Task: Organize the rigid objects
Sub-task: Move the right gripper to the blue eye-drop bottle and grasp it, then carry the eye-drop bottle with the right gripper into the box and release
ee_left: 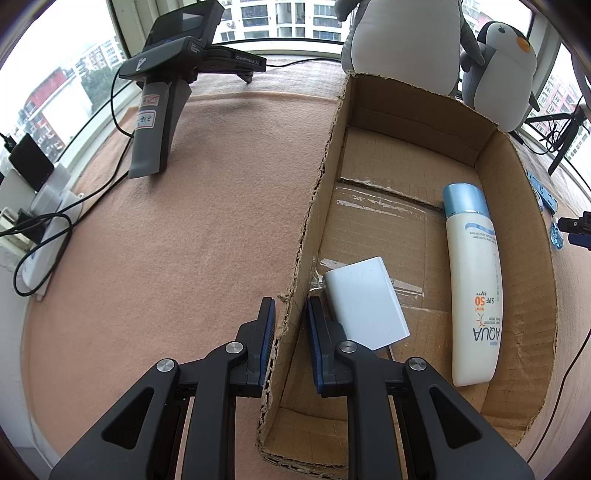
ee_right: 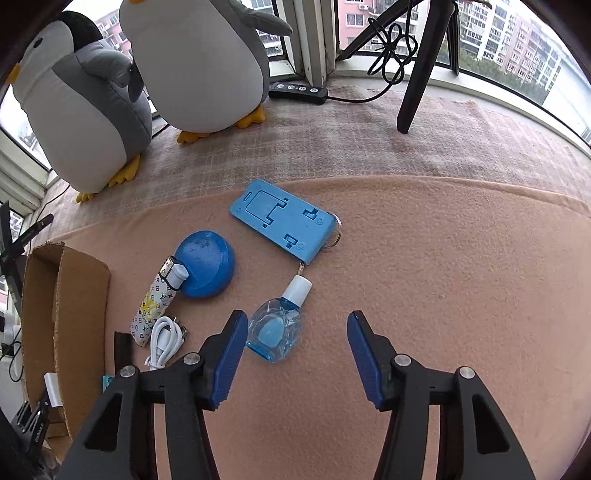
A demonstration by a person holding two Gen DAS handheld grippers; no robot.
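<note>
Left gripper [ee_left: 290,325] clamped on cardboard box [ee_left: 532,258] left wall. Right gripper [ee_right: 297,354] wide open, empty, small blue bottle [ee_right: 275,330] touching its left finger.

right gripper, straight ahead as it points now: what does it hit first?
Likely nothing close: the open right gripper faces bare blanket. The small blue bottle lies just inside its left finger, so it might clip that; depth unclear.

This looks like a high-rise flat, at a bay-window ledge; apartment blocks [ee_right: 491,33] fill the panes all round, and a peach felt cloth [ee_left: 184,240] covers the surface. Two plush penguins [ee_right: 199,62] stand by the glass; a power strip [ee_right: 298,92], chargers [ee_left: 40,199] and tripod legs [ee_right: 421,70] suggest a home recording corner.
</note>
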